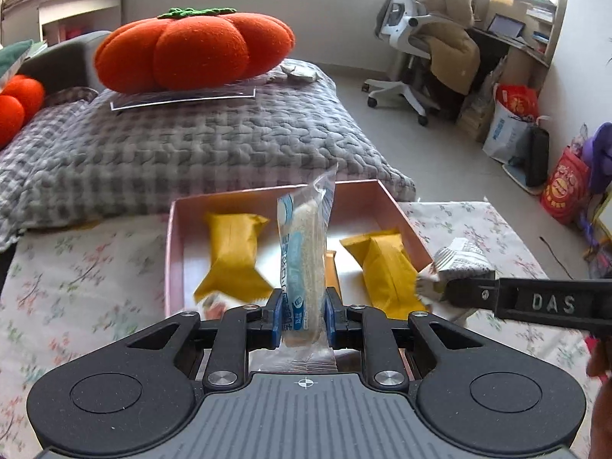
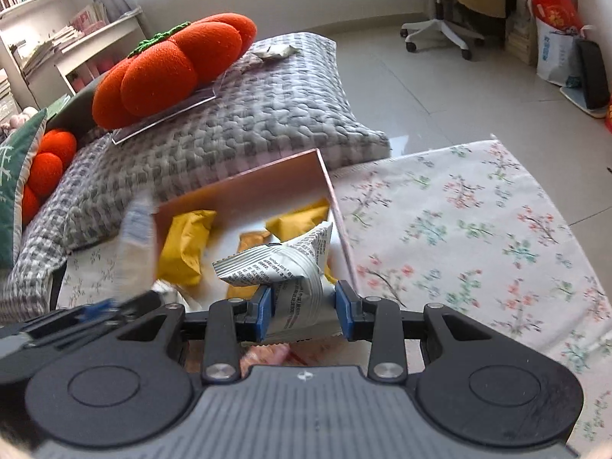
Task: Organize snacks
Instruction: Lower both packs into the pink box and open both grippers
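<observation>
My left gripper is shut on a clear and blue snack packet, held upright over the near edge of a pink box. The box holds yellow snack packets, one at the left and one at the right. My right gripper is shut on a grey-and-white printed snack packet, over the box's near right side. That packet and the right gripper also show in the left wrist view. The blue packet shows blurred at left in the right wrist view.
The box sits on a floral cloth. Behind it lies a grey checked quilt with an orange pumpkin cushion. A white office chair and shopping bags stand on the tiled floor at right.
</observation>
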`<state>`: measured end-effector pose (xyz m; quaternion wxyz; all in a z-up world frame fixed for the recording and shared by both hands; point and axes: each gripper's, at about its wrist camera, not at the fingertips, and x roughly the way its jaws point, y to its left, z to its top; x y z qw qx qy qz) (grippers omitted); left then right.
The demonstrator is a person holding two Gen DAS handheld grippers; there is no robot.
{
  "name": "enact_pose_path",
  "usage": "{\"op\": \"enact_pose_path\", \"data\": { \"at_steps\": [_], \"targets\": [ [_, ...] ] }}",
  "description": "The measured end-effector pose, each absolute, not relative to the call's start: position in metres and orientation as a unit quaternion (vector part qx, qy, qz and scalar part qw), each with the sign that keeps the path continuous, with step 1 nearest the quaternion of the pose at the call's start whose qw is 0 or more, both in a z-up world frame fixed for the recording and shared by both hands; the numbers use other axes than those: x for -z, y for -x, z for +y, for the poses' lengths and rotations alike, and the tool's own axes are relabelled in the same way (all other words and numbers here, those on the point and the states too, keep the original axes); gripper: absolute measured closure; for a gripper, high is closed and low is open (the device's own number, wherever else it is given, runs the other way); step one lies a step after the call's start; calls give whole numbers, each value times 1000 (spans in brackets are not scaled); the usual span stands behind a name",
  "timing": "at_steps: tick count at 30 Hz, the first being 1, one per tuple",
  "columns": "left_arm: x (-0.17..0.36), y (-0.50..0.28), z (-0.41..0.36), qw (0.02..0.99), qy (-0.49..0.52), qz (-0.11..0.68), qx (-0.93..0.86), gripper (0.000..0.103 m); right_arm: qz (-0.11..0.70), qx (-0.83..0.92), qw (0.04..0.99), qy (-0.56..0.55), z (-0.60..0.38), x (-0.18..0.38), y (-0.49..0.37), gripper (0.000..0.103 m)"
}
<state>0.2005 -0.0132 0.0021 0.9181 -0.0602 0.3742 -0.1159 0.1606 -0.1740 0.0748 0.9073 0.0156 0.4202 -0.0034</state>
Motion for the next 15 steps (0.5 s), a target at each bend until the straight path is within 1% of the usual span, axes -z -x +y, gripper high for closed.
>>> {"op": "enact_pose_path", "data": {
  "at_steps": [4,11,15],
  "targets": [
    [15,-218,-13,912,76,387,116,84,409,2,912,-33,-168,-69,-172,72],
    [41,-221,6,907,91,402,89,83,394,-4,919,-18,-149,-51,-184,72],
    [42,-220,10,907,97,400,83,82,386,-11,922,-16,-139,-44,-188,72]
  ]
}}
